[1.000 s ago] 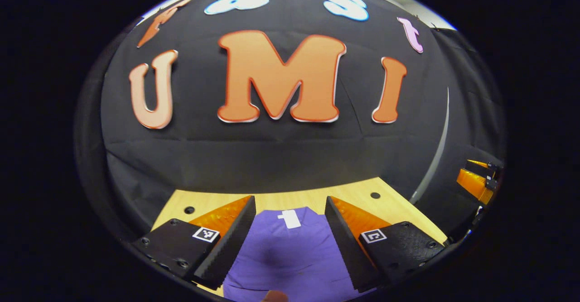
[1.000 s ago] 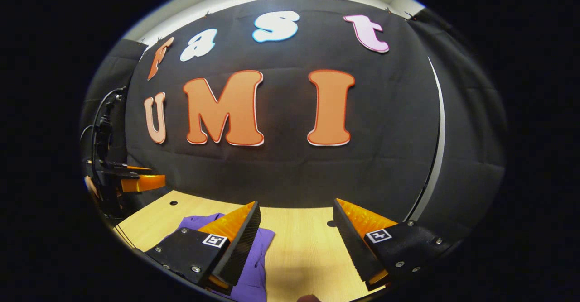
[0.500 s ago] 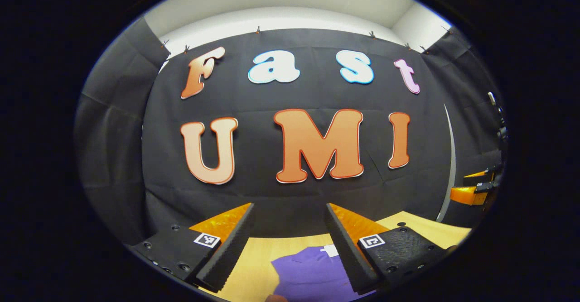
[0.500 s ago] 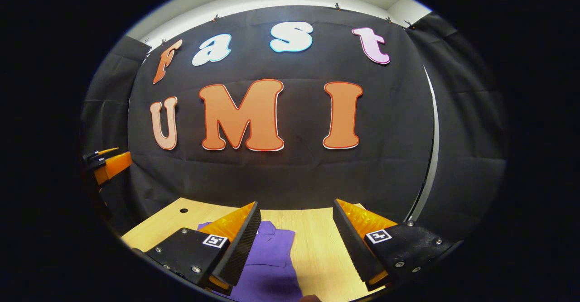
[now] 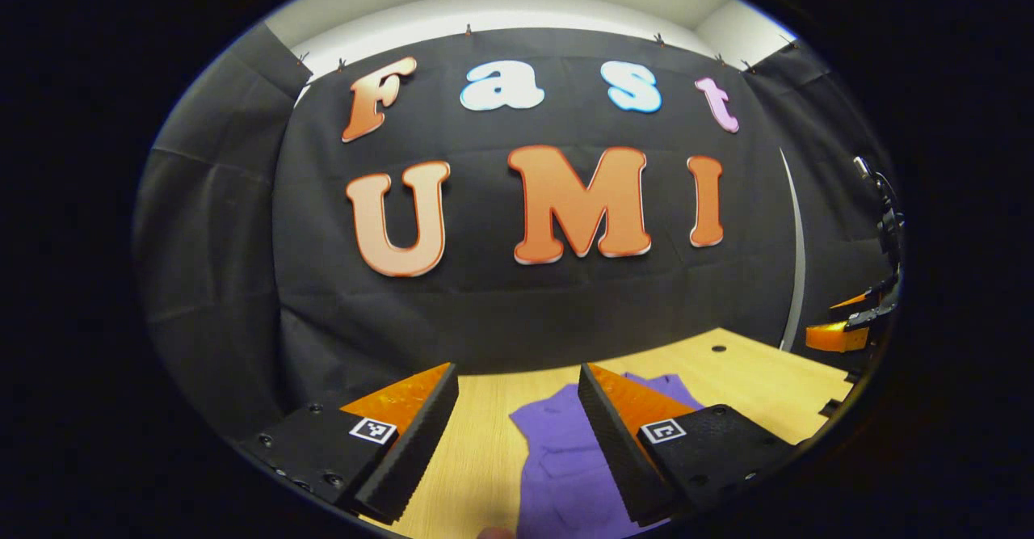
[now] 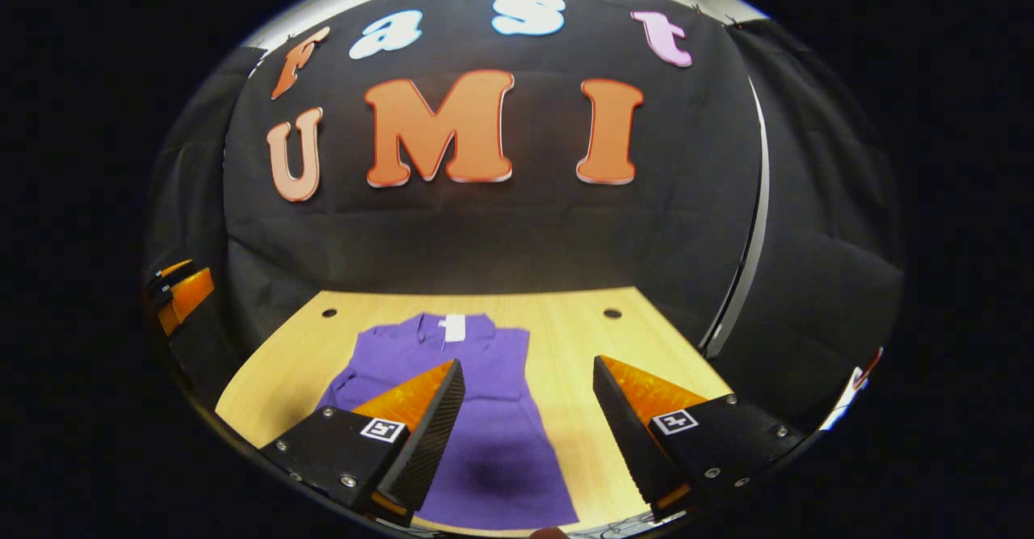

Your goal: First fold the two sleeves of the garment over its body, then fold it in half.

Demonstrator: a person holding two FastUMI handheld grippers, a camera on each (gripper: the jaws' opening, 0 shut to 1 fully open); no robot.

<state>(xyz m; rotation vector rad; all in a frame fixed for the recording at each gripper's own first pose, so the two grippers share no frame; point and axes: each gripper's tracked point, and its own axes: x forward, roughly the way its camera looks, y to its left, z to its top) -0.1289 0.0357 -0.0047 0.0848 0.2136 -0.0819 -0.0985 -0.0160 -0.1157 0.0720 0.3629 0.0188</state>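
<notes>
On the light wooden counter point(image 6: 565, 337) lies the purple garment point(image 6: 477, 410), collar and white neck tag point(image 6: 455, 326) toward the booth wall, hem toward the viewer. In the right gripper view its outline reads narrow with fairly straight side edges; the sleeves appear already laid over the body, though the near left part is hidden behind a finger, so this is a judgement only. The right claw point(image 6: 529, 422) hangs above the near half of the garment, released, jaws wide apart and touching no cloth. The left claw point(image 5: 517, 434) is likewise released and empty, held above bare counter at the garment's left edge, with the cloth under and beside its right finger. Step in hand, as assessed: the fold in half. To do it well, both claws should descend to the near hem, one at each corner, and pinch every layer, including any sleeve edge lying on top. They should lift together at even height, carry the hem toward the collar, and lay it square to the shoulders before releasing. Risk noted: a single-layer pinch would drag the sleeves out of place.
</notes>
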